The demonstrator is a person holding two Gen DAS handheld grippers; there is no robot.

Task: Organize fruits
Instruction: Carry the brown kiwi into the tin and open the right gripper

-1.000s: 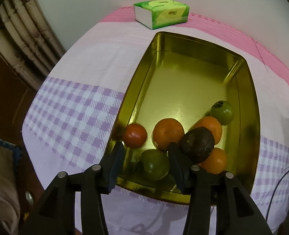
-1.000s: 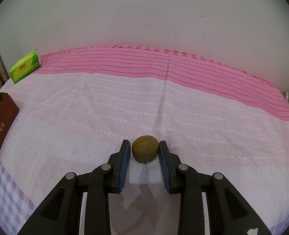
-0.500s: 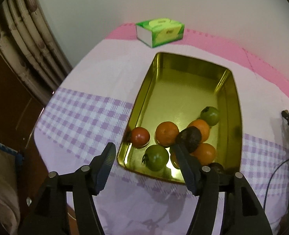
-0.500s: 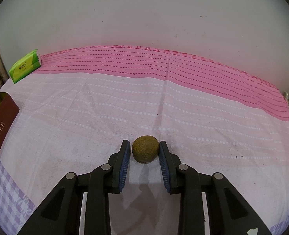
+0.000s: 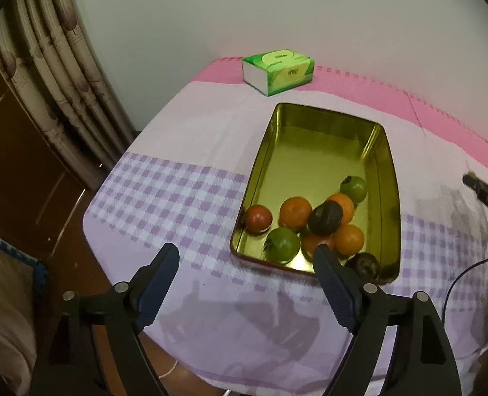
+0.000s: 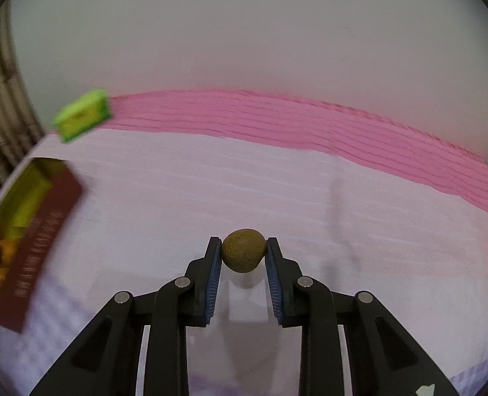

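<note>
A gold tin tray (image 5: 323,132) lies on the table and holds several fruits at its near end: a red tomato (image 5: 259,218), oranges (image 5: 295,213), a green fruit (image 5: 283,243) and a dark avocado (image 5: 325,219). My left gripper (image 5: 244,260) hovers above the tray's near rim, its jaws still opening, with nothing between them. In the right wrist view my right gripper (image 6: 243,252) is shut on a brown kiwi (image 6: 243,250), lifted off the cloth. The tray (image 6: 22,204) shows blurred at the left edge there.
A green tissue pack (image 5: 278,71) sits by the wall behind the tray. A curtain (image 5: 62,76) and dark wood cabinet stand left of the table edge. The other gripper's tip (image 5: 485,194) and a cable show at the right. The cloth is pink, white and purple-checked.
My left gripper let go of the green fruit in the tray, opened wide and pulled back upward. My right gripper lifted the kiwi off the cloth and swung toward the tray.
</note>
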